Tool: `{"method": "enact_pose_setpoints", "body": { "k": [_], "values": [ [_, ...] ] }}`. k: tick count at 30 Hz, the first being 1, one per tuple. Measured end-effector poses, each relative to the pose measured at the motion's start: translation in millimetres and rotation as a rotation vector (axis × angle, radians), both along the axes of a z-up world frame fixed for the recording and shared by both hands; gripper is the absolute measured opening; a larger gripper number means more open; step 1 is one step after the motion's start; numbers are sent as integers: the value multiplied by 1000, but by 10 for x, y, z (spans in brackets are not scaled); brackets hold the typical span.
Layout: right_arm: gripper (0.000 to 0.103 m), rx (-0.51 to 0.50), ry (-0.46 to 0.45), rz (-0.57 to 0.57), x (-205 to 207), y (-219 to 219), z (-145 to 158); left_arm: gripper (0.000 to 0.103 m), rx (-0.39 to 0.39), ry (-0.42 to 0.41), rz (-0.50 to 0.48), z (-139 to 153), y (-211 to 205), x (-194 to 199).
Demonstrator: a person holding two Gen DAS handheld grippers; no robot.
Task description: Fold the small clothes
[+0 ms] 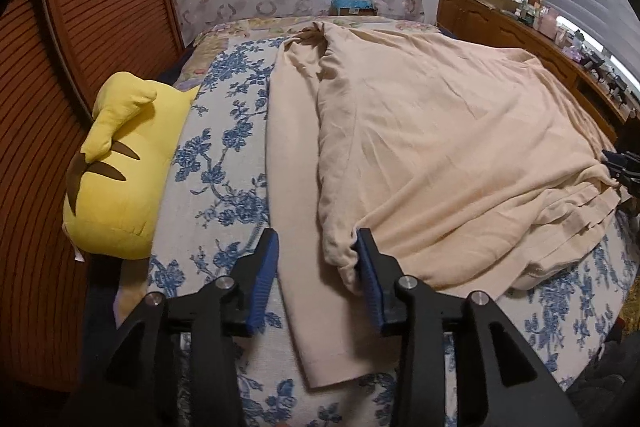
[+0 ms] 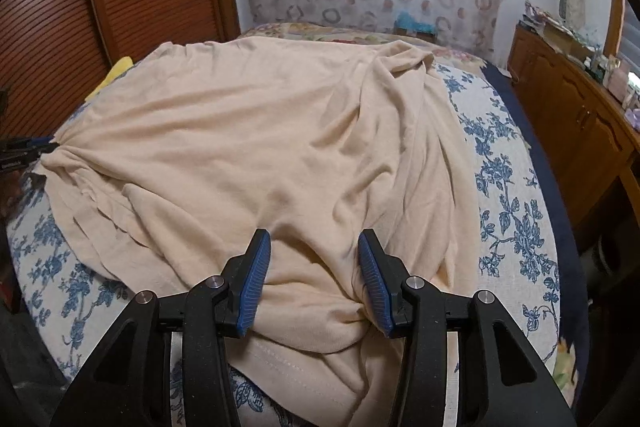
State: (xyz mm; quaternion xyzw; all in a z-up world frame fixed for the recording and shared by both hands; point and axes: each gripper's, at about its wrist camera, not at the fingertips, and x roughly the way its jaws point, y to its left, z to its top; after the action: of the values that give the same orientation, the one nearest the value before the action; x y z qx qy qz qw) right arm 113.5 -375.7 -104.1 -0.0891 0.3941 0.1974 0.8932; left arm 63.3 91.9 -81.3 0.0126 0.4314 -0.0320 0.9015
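A cream long-sleeved top (image 1: 440, 155) lies spread and rumpled on the bed's blue-flowered cover (image 1: 224, 155), one sleeve (image 1: 296, 227) stretched straight toward the left wrist camera. The left claw (image 1: 316, 251) stands released, its blue pads apart over that sleeve, the right-hand pad touching a bunched fold at the top's edge. The right claw (image 2: 314, 251) is likewise released, pads apart with gathered hem cloth lying loose between them, while a yellow plush toy (image 1: 124, 167) rests beside the louvred wooden door (image 1: 100, 7).
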Motion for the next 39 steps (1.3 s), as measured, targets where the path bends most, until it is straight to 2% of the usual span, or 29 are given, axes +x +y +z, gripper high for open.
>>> {"method": "enact_pose_setpoints", "body": {
  "k": [6, 13, 19, 20, 24, 26, 29, 35, 39],
  "values": [
    [47, 16, 7, -2, 26, -12, 0, 46, -35, 1, 9, -23, 94, 13],
    [48, 14, 3, -4, 30, -30, 1, 47, -64, -8, 25, -34, 121, -4],
    [48, 13, 2, -4, 30, -33, -1, 46, -95, 2, -8, -20, 60, 10],
    [48, 13, 2, -4, 30, -32, -1, 45, -88, 2, -19, -20, 30, 9],
    [48, 15, 2, -4, 29, -32, -2, 15, -92, -2, -77, -6, -88, -11],
    [48, 14, 2, -4, 31, -34, -3, 5, -87, -5, -96, 10, -142, -15],
    [48, 16, 2, -5, 31, -40, -5, 3, -64, -53, -107, 93, -233, -53],
    [48, 15, 2, -4, 31, -39, -5, 3, -113, -203, -127, 538, -363, -160],
    [48, 15, 2, -4, 32, -41, -6, 3, -129, -257, -164, 753, -494, -151]
  ]
}}
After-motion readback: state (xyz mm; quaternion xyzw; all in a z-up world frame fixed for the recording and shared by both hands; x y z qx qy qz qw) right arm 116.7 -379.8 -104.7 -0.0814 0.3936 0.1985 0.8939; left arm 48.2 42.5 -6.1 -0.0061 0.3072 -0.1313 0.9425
